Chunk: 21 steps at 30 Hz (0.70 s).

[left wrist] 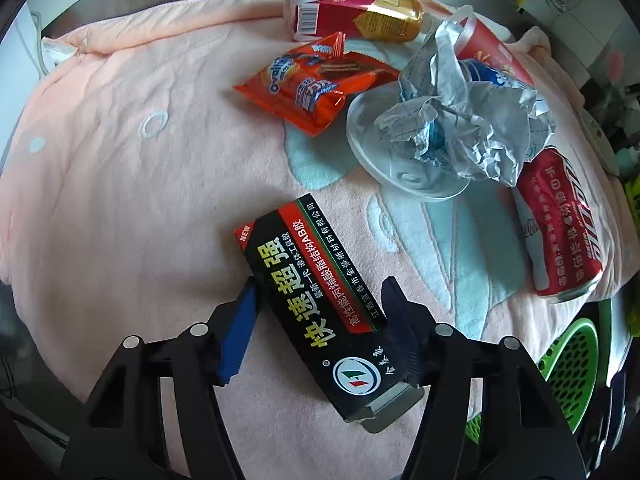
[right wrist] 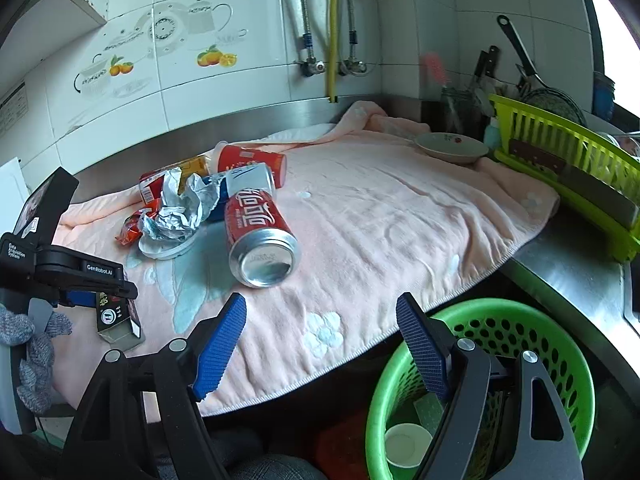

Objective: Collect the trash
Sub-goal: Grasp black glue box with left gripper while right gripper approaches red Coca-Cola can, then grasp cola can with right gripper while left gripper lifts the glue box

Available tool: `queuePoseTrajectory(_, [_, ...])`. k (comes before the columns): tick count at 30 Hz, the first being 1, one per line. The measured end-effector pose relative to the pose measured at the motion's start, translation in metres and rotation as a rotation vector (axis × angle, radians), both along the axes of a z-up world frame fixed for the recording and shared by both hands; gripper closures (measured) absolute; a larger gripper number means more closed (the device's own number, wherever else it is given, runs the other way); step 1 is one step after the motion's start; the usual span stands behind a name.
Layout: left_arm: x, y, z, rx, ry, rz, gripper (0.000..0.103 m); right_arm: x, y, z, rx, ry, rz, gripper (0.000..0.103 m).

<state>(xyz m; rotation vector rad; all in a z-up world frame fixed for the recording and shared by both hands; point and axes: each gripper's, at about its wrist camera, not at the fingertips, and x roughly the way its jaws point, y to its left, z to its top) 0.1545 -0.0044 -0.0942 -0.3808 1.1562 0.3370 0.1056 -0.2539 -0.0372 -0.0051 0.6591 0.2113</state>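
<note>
The left gripper (left wrist: 316,308) has its two pads pressed on the sides of a black glue box (left wrist: 316,300), which lies slanted on the pink towel (left wrist: 120,160); no earlier picture shows how it got there. The box crosses the jaws at an angle, so I judge it could twist or slip out when lifted. Ahead of this gripper and to its right lie an orange snack packet (left wrist: 304,88), crumpled paper (left wrist: 464,120) on a clear plastic lid (left wrist: 368,148), and a red cola can (left wrist: 560,224). The right gripper (right wrist: 320,340) stands wide open and holds nothing; the can is just ahead of it, and the green basket (right wrist: 496,320) sits below its right finger. Being round, the can may roll off the towel if nudged.
</note>
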Motion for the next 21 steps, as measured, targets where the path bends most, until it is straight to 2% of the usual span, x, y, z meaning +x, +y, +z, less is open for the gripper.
queuePoseTrajectory(9, [0.001,0.011,0.012,0.029,-0.042,-0.129,0.052,0.04,0.03,0.006,0.001,0.032,0.103,0.028])
queuePoseTrajectory(15, [-0.003,0.026,0.024,0.064,-0.073,-0.204,0.052,0.077,0.058,0.007,-0.051,0.051,0.153,0.028])
queuePoseTrajectory(21, [-0.001,0.04,0.034,0.082,-0.095,-0.248,0.052,0.114,0.08,-0.008,-0.111,0.108,0.18,0.028])
